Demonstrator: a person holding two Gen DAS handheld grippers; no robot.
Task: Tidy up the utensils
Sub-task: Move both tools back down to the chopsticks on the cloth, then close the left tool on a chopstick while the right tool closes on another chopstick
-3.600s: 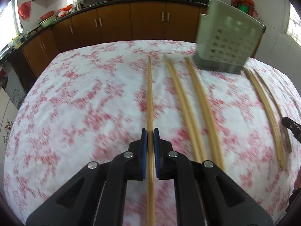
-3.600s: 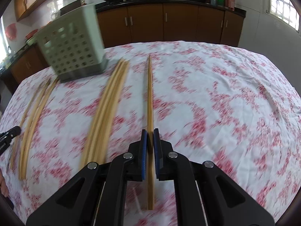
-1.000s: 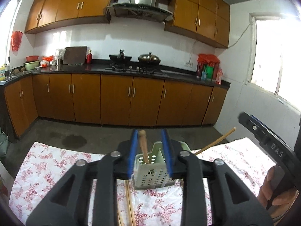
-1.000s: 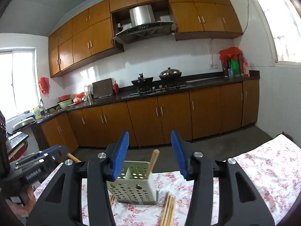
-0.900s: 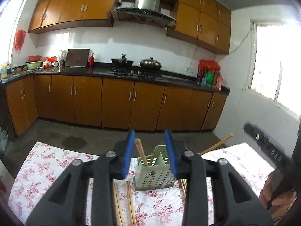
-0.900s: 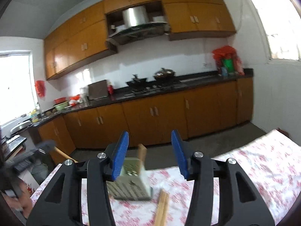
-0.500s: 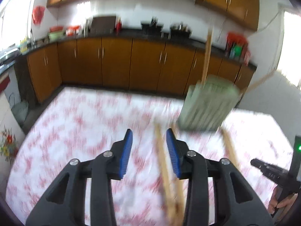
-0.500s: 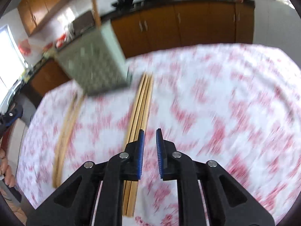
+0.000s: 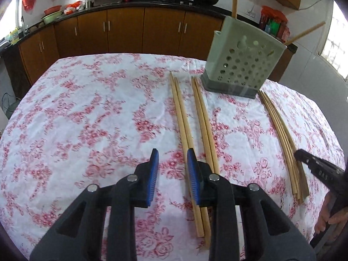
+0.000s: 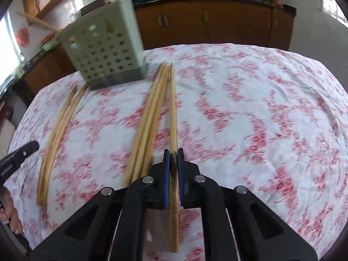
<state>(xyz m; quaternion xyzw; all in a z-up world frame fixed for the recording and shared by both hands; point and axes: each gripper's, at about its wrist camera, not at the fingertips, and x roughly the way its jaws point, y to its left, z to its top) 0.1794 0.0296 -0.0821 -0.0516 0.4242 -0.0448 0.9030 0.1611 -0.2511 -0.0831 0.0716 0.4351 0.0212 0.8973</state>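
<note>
Floral cloth covers the desk (image 9: pixel 87 108), where the green perforated holder (image 9: pixel 241 65) stands at the far side with two chopsticks already upright in it. To lift cleanly, the right gripper (image 10: pixel 174 161) should raise its stick level and clear of the neighbouring bundle (image 10: pixel 150 117) before tipping it toward the holder. Its fingers are clenched on a single chopstick (image 10: pixel 173 113), pinched near the close end. The left gripper (image 9: pixel 173 163) is closing with nothing yet between its fingers; a chopstick pair (image 9: pixel 182 126) lies just beside its right finger.

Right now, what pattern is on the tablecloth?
Pink-red flowers on a white tablecloth, clearest in the left wrist view.
</note>
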